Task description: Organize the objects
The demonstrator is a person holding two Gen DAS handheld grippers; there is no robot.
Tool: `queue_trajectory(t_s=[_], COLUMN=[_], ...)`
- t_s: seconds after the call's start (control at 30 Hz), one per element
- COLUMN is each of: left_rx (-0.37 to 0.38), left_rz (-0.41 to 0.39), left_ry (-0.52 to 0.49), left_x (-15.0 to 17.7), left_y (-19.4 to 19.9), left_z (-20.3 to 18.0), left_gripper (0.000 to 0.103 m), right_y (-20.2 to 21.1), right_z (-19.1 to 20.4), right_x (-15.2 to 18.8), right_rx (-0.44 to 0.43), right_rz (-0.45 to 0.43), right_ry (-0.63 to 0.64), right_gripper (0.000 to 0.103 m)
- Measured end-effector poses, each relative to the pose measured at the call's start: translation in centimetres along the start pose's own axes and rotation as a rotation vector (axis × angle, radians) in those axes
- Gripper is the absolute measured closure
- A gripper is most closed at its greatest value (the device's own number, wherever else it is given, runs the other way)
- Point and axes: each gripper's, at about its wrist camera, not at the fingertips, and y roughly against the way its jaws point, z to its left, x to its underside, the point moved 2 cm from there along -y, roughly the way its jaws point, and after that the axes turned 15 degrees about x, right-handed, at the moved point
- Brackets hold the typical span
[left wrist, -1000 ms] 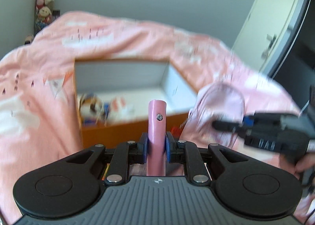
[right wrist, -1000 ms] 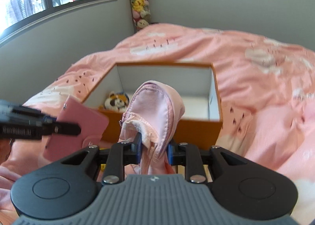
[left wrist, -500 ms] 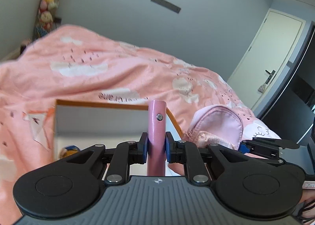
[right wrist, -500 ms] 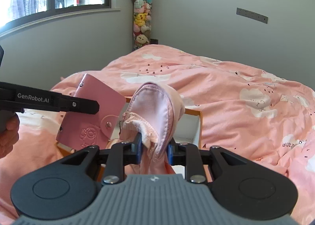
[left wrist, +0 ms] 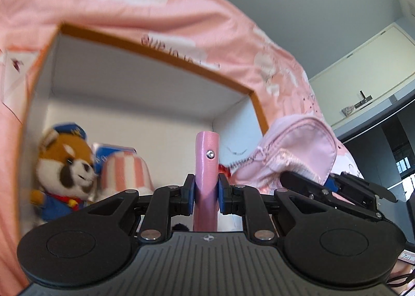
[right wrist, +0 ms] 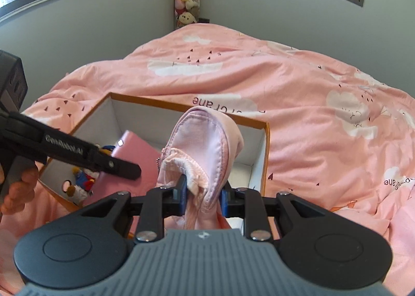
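Since a second ago, you have swung both tongs over the orange box (right wrist: pixel 264 156), which now fills the left wrist view. Your left tongs (left wrist: pixel 206 189) are clamped on one pink card wallet (left wrist: pixel 206 166), held upright above the box floor. Your right tongs (right wrist: pixel 203 198) are clamped on one pink zip pouch (right wrist: pixel 205 150) at centre frame, over the box's near right part. Inside, lower left, sit one red-panda plush (left wrist: pixel 62 169) and one striped toy (left wrist: pixel 122 166). One box rests on the pink bed (right wrist: pixel 311 104).
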Motion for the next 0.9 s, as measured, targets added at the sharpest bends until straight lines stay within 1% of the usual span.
queue_trajectory(t_s=[0.07, 0.17, 0.23, 0.37, 0.43, 0.5, 0.57, 0.63, 0.73, 0.77, 0.8, 0.83, 0.9], left_rx=[0.014, 0.001, -0.022, -0.077, -0.081, -0.101, -0.139, -0.170, -0.197, -0.204, -0.214, -0.221, -0.239], left_rz=[0.021, 0.052, 0.083, 0.130, 0.152, 0.184, 0.231, 0.250, 0.271, 0.271, 0.268, 0.260, 0.246], left_ry=[0.024, 0.026, 0.038, 0.050, 0.050, 0.033, 0.008, -0.009, -0.031, -0.043, -0.054, -0.065, -0.102], left_x=[-0.1, -0.2, -0.4, -0.2, -0.1, 0.1, 0.1, 0.1, 0.1, 0.1, 0.1, 0.1, 0.2], left_y=[-1.1, -2.8, -4.0, -5.5, -5.8, -6.0, -6.5, -6.6, -6.3, -6.1, -5.7, -5.2, -4.3], left_z=[0.1, 0.0, 0.2, 0.8, 1.0, 0.8, 0.6, 0.4, 0.1, 0.0, -0.2, -0.3, -0.6], left_gripper=[0.084, 0.084, 0.084, 0.084, 0.084, 0.083, 0.082, 0.082, 0.077, 0.072, 0.065, 0.061, 0.061], right_y=[-0.6, -1.2, -1.5, -2.2, -2.4, -2.7, -3.0, -3.2, -3.2, -3.2, -3.2, -3.1, -3.1], right_z=[-0.3, -0.6, -0.8, -1.0, -0.9, -0.8, -0.6, -0.4, -0.4, -0.5, -0.5, -0.5, -0.6], right_x=[0.1, 0.2, 0.3, 0.6, 0.7, 0.8, 0.9, 0.9, 1.0, 1.0, 0.9, 1.0, 1.0], right_rx=[0.007, 0.034, 0.043, 0.034, 0.031, 0.022, 0.016, 0.013, 0.013, 0.012, 0.012, 0.009, 0.005], right_rz=[0.010, 0.016, 0.021, 0.032, 0.033, 0.037, 0.042, 0.045, 0.048, 0.048, 0.047, 0.047, 0.049], right_ry=[0.005, 0.031, 0.052, 0.099, 0.123, 0.138, 0.153, 0.167, 0.176, 0.175, 0.175, 0.173, 0.170], right_gripper=[0.078, 0.078, 0.078, 0.078, 0.078, 0.078, 0.078, 0.078, 0.078, 0.078, 0.078, 0.078, 0.078])
